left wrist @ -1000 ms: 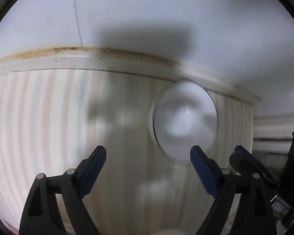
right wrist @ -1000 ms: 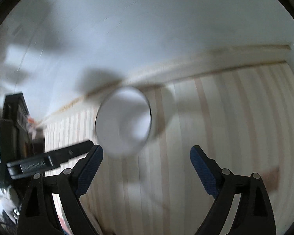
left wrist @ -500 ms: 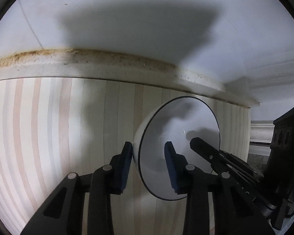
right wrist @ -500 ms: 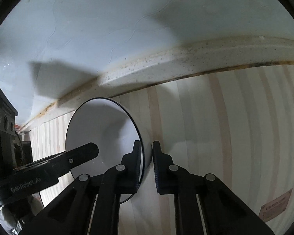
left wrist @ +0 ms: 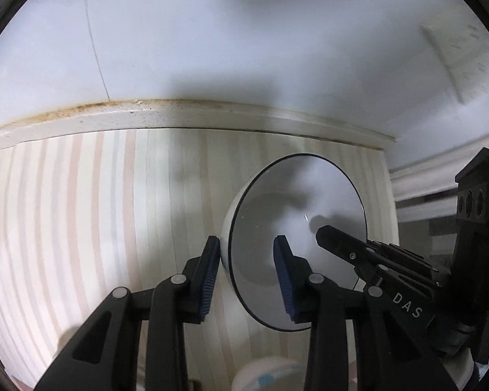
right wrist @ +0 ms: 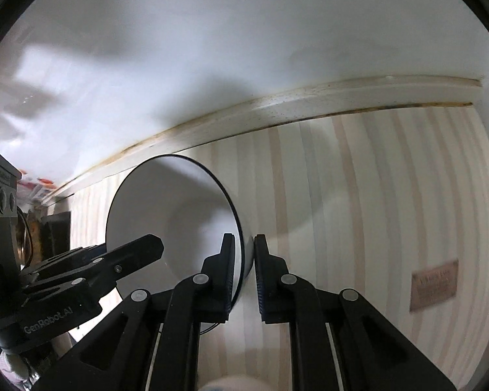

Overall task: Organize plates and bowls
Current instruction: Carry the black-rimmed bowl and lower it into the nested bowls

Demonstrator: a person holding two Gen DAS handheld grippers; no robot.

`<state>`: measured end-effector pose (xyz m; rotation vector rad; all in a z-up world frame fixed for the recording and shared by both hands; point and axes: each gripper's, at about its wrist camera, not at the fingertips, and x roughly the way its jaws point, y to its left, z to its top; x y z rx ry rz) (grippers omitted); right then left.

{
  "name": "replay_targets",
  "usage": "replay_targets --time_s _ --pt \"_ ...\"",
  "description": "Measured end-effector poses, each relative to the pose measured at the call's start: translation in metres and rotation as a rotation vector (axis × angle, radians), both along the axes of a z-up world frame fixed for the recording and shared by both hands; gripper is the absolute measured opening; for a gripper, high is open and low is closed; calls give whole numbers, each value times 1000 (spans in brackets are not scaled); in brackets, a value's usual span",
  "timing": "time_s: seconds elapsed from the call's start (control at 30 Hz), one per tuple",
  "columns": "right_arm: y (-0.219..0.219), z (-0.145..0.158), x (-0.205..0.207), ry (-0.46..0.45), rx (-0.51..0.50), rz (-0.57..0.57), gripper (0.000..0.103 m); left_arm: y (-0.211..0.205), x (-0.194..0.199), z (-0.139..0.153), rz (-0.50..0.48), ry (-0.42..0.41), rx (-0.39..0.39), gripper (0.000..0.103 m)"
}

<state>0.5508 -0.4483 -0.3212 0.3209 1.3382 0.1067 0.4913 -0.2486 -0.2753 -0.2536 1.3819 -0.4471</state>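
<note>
White bowl (left wrist: 309, 208) with a dark rim, centre-right of the left wrist view, above the striped wooden table (left wrist: 81, 211). Left gripper (left wrist: 246, 272) grasps its near-left wall; right gripper (right wrist: 244, 272) is clenched on the opposite rim. Upper frame: white wall (left wrist: 244, 32).

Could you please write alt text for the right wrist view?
The right gripper clamps the rim of a white bowl with a thin dark edge, above a striped surface. The left gripper reaches into the bowl from the left.
</note>
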Motion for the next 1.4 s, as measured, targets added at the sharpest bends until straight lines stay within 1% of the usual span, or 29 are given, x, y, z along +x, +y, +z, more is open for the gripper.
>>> replay_targets --time_s 0.17,0.23,0.33,0.47,0.6,0.73,0.8,0.93,1.17,1.4 --pt "-1 38 -49 -36 -3 -2 13 5 -39 35 -27 -40 -2 31" --pt "-3 51 -58 -50 -9 -4 13 6 -53 43 -38 -47 -6 31" --pt "-3 70 -87 -71 -14 -14 13 9 -77 57 -56 -57 -14 31" --pt "-3 87 -124 -80 -9 -28 13 11 -101 64 -81 -67 -11 31" --pt "-2 89 -159 -68 -12 -25 14 11 -125 63 -97 -60 -9 31" --pt "-1 76 -189 -35 -7 -23 14 12 -148 52 -120 -36 5 31" --pt "-1 64 -201 -12 -4 -23 13 10 -159 48 -136 -22 6 31" --pt "-1 40 -219 35 3 -31 13 8 -172 27 -152 21 30 31" --pt "-2 6 -226 91 4 -43 13 2 -178 -2 -175 84 65 31" --pt "2 -11 -225 120 -15 -36 13 -5 -183 -20 -219 88 133 31"
